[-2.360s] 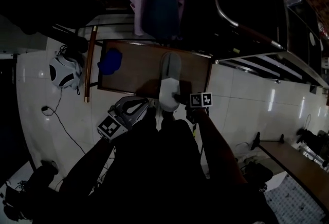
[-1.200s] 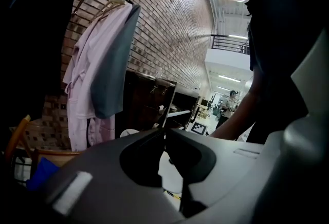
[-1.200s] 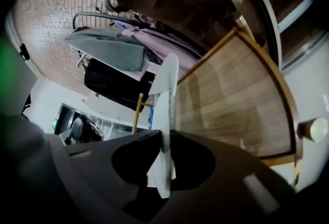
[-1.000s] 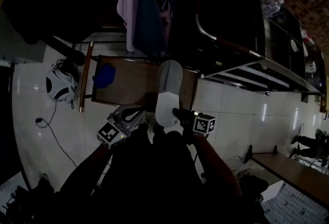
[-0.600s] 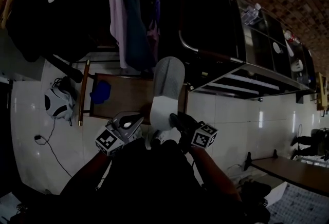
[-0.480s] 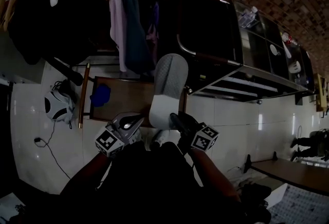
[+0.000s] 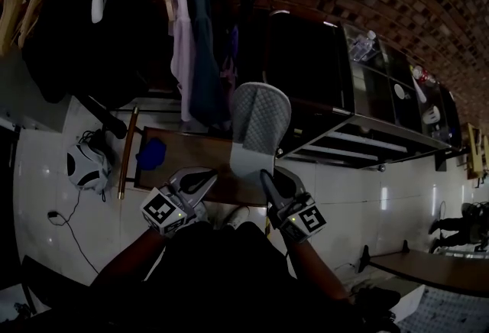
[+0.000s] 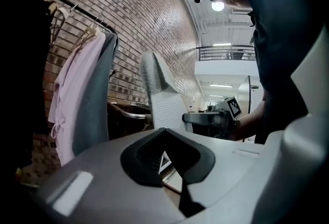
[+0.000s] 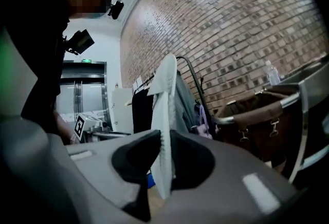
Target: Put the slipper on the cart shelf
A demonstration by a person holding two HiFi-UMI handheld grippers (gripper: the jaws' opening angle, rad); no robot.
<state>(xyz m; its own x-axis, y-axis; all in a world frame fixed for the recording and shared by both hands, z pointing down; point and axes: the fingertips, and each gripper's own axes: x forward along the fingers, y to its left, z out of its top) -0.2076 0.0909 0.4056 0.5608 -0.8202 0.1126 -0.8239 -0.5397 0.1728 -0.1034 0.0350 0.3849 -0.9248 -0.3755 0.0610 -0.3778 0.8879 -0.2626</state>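
Note:
A grey slipper (image 7: 260, 121) with a white sole is held up in the air, toe upward, in front of the metal cart (image 7: 359, 125). My right gripper (image 7: 266, 175) is shut on its heel end. In the right gripper view the slipper (image 9: 163, 110) stands on edge, its sole rim pinched between the black pads. My left gripper (image 7: 206, 177) hovers just left of it, shut and holding nothing. From the left gripper view (image 8: 165, 133) the slipper (image 8: 164, 99) and the right gripper (image 8: 205, 117) show ahead. The cart's shelves (image 7: 344, 144) lie to the right of the slipper.
A low wooden table (image 7: 191, 152) with a blue object (image 7: 151, 153) sits under the grippers. Clothes (image 7: 187, 33) hang on a rail at the brick wall. A brown bag (image 9: 252, 115) hangs in the cart's frame, with a bottle (image 7: 365, 43) on top. A black-and-white object (image 7: 80, 167) lies on the floor.
The right gripper has lifted the slipper off the low table and rolled it, so its sole now faces me and its toe points up. The left gripper has risen a little beside it.

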